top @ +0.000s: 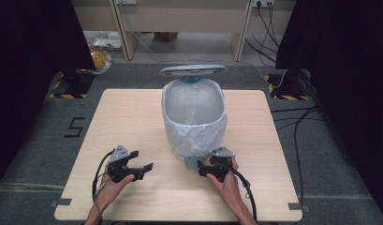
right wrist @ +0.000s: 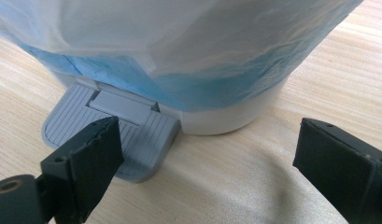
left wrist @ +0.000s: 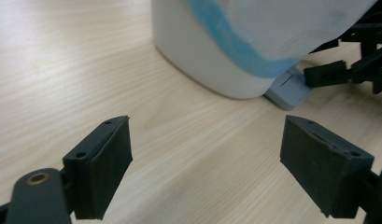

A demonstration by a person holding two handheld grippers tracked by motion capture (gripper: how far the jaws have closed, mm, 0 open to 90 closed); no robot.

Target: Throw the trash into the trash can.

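Observation:
A white pedal bin (top: pixel 194 119) lined with a white and blue bag stands at the table's middle, its grey lid (top: pixel 193 70) raised at the back. Its grey ribbed pedal (right wrist: pixel 132 135) juts from the base toward me. My right gripper (right wrist: pixel 207 144) is open right in front of the bin, one jaw over the pedal's near edge, the other over bare table. My left gripper (top: pixel 142 160) is open and empty, to the left of the bin's base (left wrist: pixel 212 60). From there I see the pedal (left wrist: pixel 289 88) and the right gripper (left wrist: pixel 352 70) beside it.
The light wooden table (top: pixel 133 117) has bare room left and right of the bin. Black stands with cables sit on the floor at both far corners, and a desk frame stands behind.

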